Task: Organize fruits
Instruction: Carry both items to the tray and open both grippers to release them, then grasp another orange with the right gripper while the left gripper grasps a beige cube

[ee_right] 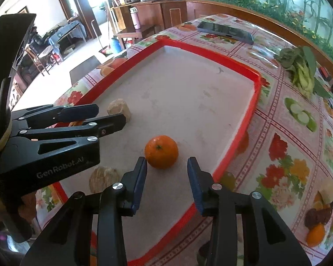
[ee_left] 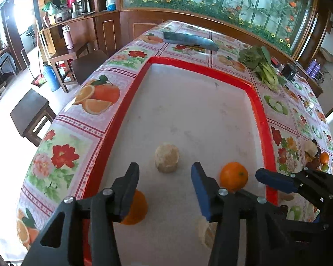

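Red-rimmed tray (ee_left: 262,110) already holds four of the fruits, by my count: a pale peeled one (ee_left: 167,157) out in the middle, an orange (ee_right: 161,151) near the right rim, a second orange (ee_left: 135,208) half hidden behind my left finger, and another pale piece (ee_right: 103,178) at the near edge, too blocked by the tooling to name for sure. My left gripper (ee_left: 165,181) stands spread with nothing between its pads, hanging over the tray just short of the pale fruit. My right gripper (ee_right: 167,173) is also parted, the orange sitting just ahead of its tips, untouched except perhaps at the left pad. Still to go, I'd judge, is the small heap of fruit (ee_right: 326,210) left on the flowered tablecloth (ee_right: 288,137) well off to my right, outside the tray.
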`<action>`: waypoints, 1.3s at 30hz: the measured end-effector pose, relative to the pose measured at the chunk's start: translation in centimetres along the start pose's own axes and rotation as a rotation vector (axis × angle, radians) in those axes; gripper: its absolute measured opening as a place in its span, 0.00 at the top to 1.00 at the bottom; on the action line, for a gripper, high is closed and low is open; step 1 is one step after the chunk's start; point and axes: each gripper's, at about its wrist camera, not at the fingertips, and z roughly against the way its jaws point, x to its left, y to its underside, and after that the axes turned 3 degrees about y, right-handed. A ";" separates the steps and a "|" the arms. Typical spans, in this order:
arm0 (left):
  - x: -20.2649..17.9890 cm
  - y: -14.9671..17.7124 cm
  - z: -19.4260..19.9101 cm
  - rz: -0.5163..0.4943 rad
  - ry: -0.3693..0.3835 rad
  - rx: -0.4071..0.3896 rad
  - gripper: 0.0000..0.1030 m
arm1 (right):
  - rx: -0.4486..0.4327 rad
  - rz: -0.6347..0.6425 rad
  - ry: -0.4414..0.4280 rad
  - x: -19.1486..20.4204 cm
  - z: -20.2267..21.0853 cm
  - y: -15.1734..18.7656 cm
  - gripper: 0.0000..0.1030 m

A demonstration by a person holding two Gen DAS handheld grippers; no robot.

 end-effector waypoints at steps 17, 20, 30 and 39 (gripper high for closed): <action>-5.3 2.1 3.5 -0.037 0.017 -0.053 0.45 | -0.027 -0.023 0.025 -2.1 4.5 4.3 0.60; -6.9 2.3 3.9 -0.063 0.025 -0.059 0.45 | -0.030 -0.047 0.029 -3.3 5.3 5.5 0.59; -12.1 3.1 4.5 -0.131 0.056 -0.052 0.44 | -0.024 -0.173 0.075 -8.7 7.2 9.5 0.45; -17.9 4.5 3.4 -0.230 0.091 -0.014 0.36 | -0.044 -0.331 0.159 -15.7 10.1 14.4 0.35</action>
